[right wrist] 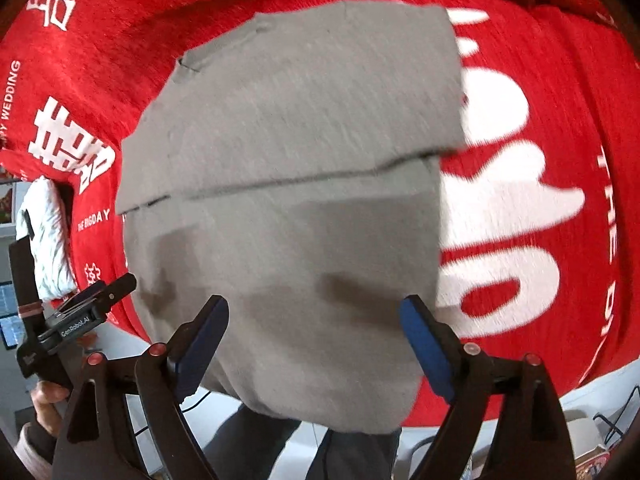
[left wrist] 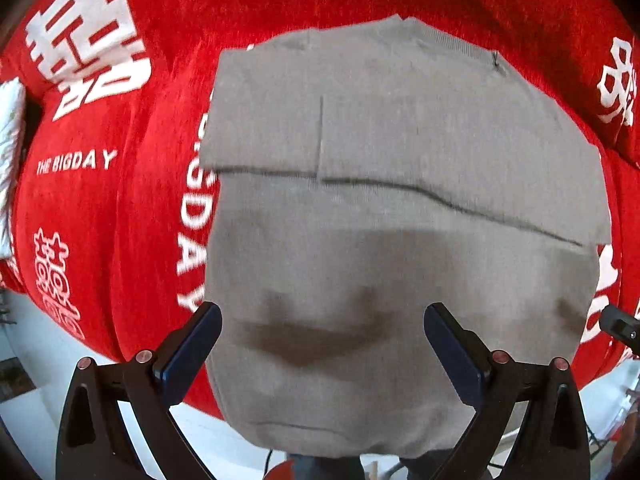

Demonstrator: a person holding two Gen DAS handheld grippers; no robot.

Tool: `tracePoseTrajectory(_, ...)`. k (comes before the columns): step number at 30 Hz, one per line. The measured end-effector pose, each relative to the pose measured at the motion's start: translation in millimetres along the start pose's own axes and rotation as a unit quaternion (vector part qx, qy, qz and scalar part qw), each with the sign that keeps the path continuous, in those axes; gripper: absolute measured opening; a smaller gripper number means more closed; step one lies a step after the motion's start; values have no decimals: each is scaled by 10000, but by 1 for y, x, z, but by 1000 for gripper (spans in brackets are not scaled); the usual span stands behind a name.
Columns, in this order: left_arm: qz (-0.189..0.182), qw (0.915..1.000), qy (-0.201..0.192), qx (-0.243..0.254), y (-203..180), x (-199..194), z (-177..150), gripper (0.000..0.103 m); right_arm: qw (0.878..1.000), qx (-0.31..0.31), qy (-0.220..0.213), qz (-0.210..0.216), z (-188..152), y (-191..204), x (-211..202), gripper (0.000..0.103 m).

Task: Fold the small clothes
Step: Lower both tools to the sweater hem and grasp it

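A grey knit garment (left wrist: 380, 200) lies flat on a red cloth with white lettering (left wrist: 132, 208). Its sleeves are folded across the body, and its near hem hangs over the table's front edge. My left gripper (left wrist: 322, 344) is open and empty, hovering above the near part of the garment. My right gripper (right wrist: 314, 334) is open and empty too, above the same near part of the garment (right wrist: 296, 184). The left gripper also shows at the left edge of the right wrist view (right wrist: 84, 308). The right gripper's tip shows at the right edge of the left wrist view (left wrist: 620, 326).
The red cloth (right wrist: 520, 200) covers the whole table. A white crumpled cloth (right wrist: 48, 236) lies at the table's left end; it also shows in the left wrist view (left wrist: 10, 152). Below the table's front edge are the person's legs and the floor.
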State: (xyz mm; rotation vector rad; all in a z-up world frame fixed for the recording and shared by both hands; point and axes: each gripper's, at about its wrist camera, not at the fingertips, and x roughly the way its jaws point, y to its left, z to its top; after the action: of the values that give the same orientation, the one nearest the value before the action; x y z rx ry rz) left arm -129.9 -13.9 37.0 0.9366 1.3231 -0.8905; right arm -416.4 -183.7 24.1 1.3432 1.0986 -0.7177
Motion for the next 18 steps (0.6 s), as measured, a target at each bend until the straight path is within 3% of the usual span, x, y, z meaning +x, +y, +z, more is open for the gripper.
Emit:
tracePoseTrajectory(3,40,9999,41,-109,7,5,-17,101,9999,67,72,-36,-11,-12,3,90)
tracePoseTrajectory(9,-227,9984,446,-253,27,23,-46,101,9994,316,171,10,-39,-31,14,90)
tracePoseTrajectory(18,-507,9977,458,-10,63,39,-86,101,9965,598,455,367,-111,-41,49,90)
